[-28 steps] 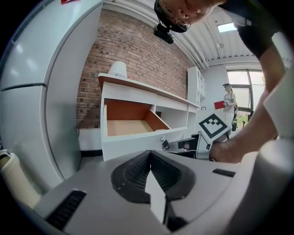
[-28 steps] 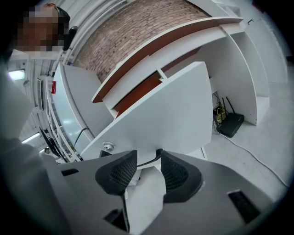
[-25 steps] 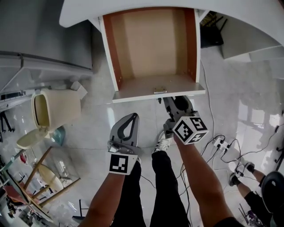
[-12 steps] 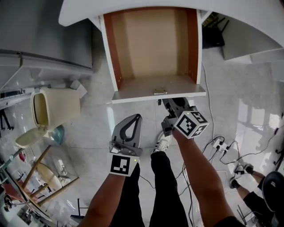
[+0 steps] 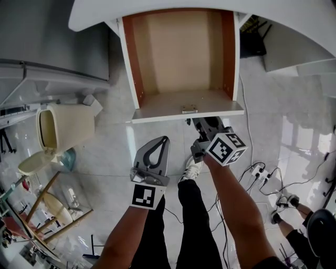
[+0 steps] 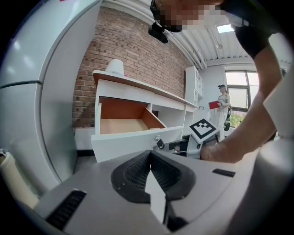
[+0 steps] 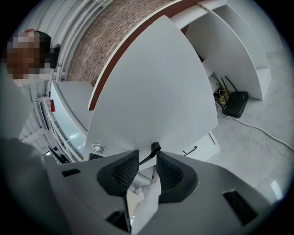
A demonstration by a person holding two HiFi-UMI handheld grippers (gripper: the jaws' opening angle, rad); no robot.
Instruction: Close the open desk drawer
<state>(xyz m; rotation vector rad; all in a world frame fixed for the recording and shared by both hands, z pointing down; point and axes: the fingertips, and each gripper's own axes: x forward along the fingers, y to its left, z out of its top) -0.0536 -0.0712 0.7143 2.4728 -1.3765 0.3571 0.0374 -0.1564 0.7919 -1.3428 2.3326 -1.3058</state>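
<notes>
Right jaws: the pads of the right gripper (image 7: 147, 158) stand a little apart and have just been closing. The thin black drawer handle (image 7: 155, 148) sits in the gap between them, and I cannot see both pads pressing on it.
Left jaws: the 2 pads of the left gripper (image 6: 150, 153) meet at their tips with nothing between them.
Right gripper: in the head view it (image 5: 202, 122) is right up against the drawer's white front, its marker cube (image 5: 226, 148) facing up.
Left gripper: it (image 5: 160, 142) hangs short of the drawer front, to the left of the right gripper and clear of the desk.
Drawer: the drawer (image 5: 173, 113) is pulled well out from under the white desk (image 5: 157, 8). Its wood-coloured inside is bare, and a small round lock (image 7: 97, 148) sits in the front panel near the handle.
Person: 2 bare forearms reach forward, with legs in black trousers (image 5: 194, 220) below them.
Floor: a beige waste bin (image 5: 65, 128) lies tipped over at the left. A power strip with cables (image 5: 260, 169) lies at the right, and a black router (image 7: 236, 103) sits under the desk.
</notes>
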